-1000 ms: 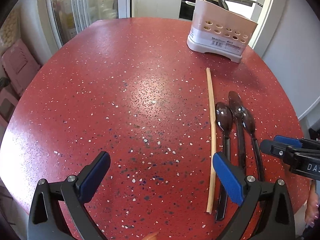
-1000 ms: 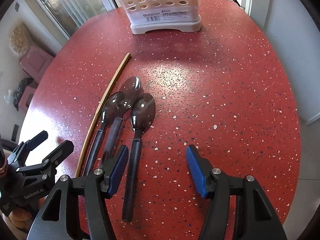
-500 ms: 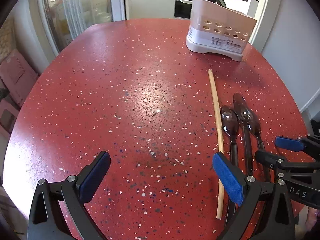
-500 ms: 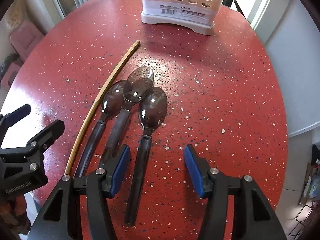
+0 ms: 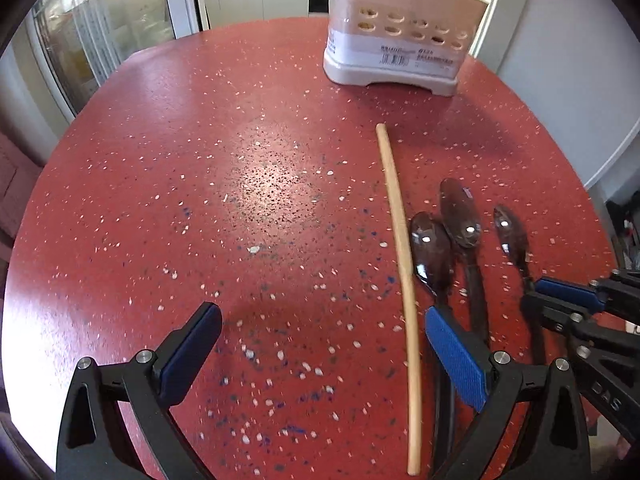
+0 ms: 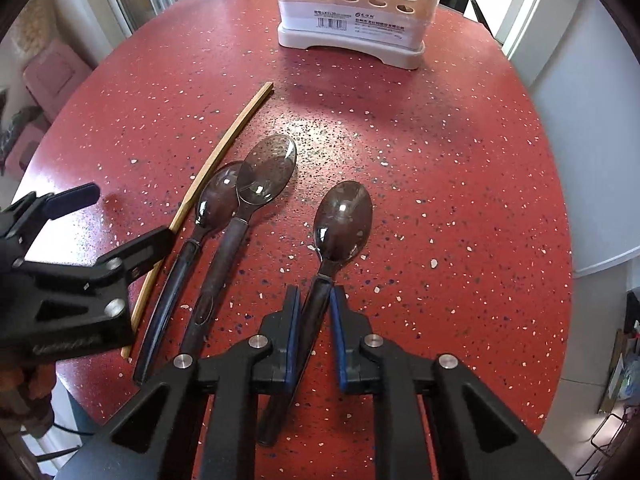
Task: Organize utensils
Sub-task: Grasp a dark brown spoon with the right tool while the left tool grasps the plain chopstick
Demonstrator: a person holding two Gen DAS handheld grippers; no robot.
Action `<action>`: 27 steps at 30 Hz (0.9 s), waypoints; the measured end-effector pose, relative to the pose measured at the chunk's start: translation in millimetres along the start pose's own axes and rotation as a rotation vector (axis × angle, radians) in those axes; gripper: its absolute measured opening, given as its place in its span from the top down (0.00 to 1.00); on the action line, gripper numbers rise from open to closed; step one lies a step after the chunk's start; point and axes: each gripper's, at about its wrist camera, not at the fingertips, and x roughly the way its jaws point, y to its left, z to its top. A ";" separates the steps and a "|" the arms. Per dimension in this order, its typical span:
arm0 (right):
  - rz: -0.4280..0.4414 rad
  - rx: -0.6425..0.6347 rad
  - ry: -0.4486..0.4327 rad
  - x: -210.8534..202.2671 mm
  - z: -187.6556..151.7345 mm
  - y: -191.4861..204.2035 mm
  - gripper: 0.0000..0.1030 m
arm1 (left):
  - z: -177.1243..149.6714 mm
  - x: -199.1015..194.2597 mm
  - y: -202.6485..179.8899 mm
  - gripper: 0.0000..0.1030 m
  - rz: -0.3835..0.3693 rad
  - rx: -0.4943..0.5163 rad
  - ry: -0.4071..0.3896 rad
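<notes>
**On the red tabletop: one spoon between the pads, the rest lying loose**

At the near edge of the speckled red tabletop, the right hand-held gripper is closing its jaws on the dark handle of the right-hand spoon. The blue pads sit on either side of the handle just below the bowl, with almost no gap showing, and the spoon's bowl points away toward the far side of the tabletop.

To its left, the left hand-held gripper hangs over the tabletop with its jaws spread wide and nothing between them. Its right pad stands over the handles of the other spoons, while a wooden chopstick runs just inside that pad.

Just left of the gripped spoon lie two more spoons: the middle spoon, whose clear bowl overlaps the bowl of the left spoon. Their handles run side by side toward the near edge. The chopstick lies just beside the left spoon, slanting away to the upper right in the right wrist view.

Well beyond all of these, near the far edge, stands a white utensil holder with rows of round holes and a printed label on its front.
</notes>
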 end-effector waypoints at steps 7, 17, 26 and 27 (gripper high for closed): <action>0.014 -0.001 0.000 -2.8 -3.4 -1.2 0.85 | 18.6 13.1 -4.8 0.00 0.014 0.038 0.030; 0.021 -0.030 0.029 0.6 5.3 -1.3 0.87 | 50.7 21.7 -23.2 0.01 -0.019 0.125 0.094; 0.144 0.002 -0.003 -6.6 4.9 -30.2 0.88 | 65.5 17.4 -55.1 0.62 -0.077 0.271 0.182; 0.152 0.005 -0.012 -8.3 3.9 -34.4 0.88 | 65.5 16.8 -57.0 0.65 -0.076 0.276 0.185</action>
